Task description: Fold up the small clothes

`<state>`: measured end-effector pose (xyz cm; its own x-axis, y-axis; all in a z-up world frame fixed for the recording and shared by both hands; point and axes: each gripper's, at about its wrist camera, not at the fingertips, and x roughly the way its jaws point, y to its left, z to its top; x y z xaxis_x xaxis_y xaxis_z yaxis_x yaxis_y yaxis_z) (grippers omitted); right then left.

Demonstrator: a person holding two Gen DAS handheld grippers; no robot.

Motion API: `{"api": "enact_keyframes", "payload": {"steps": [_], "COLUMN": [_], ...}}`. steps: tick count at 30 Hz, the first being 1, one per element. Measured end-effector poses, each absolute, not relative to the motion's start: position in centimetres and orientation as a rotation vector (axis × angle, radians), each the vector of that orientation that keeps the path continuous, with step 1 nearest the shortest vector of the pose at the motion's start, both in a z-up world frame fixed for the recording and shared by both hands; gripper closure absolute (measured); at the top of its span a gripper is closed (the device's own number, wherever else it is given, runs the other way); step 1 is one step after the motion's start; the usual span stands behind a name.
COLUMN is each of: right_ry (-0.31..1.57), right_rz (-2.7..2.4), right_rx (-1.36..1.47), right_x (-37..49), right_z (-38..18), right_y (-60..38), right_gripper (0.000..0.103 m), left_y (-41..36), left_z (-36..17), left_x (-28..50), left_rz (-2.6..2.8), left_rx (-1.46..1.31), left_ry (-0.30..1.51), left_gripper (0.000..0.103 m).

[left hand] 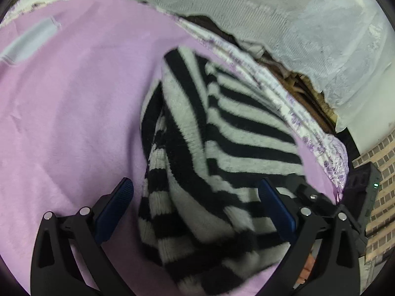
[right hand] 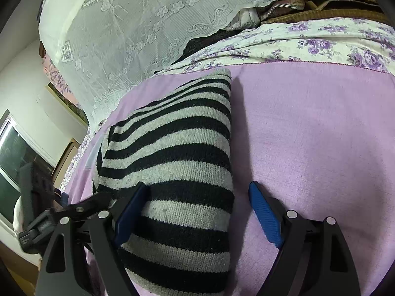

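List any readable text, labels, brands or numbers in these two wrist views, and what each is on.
None readable in either view.
Pale patch sewn on the purple blanket: blank as far as I can see, blurred.
Striped knit garment: no tag or print showing.
Lace cloth: floral pattern only.
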<state>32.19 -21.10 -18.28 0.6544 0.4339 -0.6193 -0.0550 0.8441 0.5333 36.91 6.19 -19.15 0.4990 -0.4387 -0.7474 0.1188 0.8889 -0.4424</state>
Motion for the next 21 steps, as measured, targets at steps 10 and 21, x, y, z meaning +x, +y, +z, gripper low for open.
{"api": "enact_keyframes", "payload": {"steps": [10, 21], "right_ry": [0.824, 0.815], "right_rz": [0.309, 0.345], "right_rx": [0.537, 0.516], "right_x": [32.9, 33.3], "right_z": [-18.7, -18.5], "right_y": [-21.2, -20.3], "right_gripper": [0.013, 0.033], "left_y": [4.9, 4.6], "left_z": [-19.7, -19.5], "left_x": [38.7, 38.3], "left_rz": [-0.386, -0.389], "left_rx": [-0.351, -0.344], "left_ry": [1.019, 0.995], "left_gripper": [0.004, 0.017]}}
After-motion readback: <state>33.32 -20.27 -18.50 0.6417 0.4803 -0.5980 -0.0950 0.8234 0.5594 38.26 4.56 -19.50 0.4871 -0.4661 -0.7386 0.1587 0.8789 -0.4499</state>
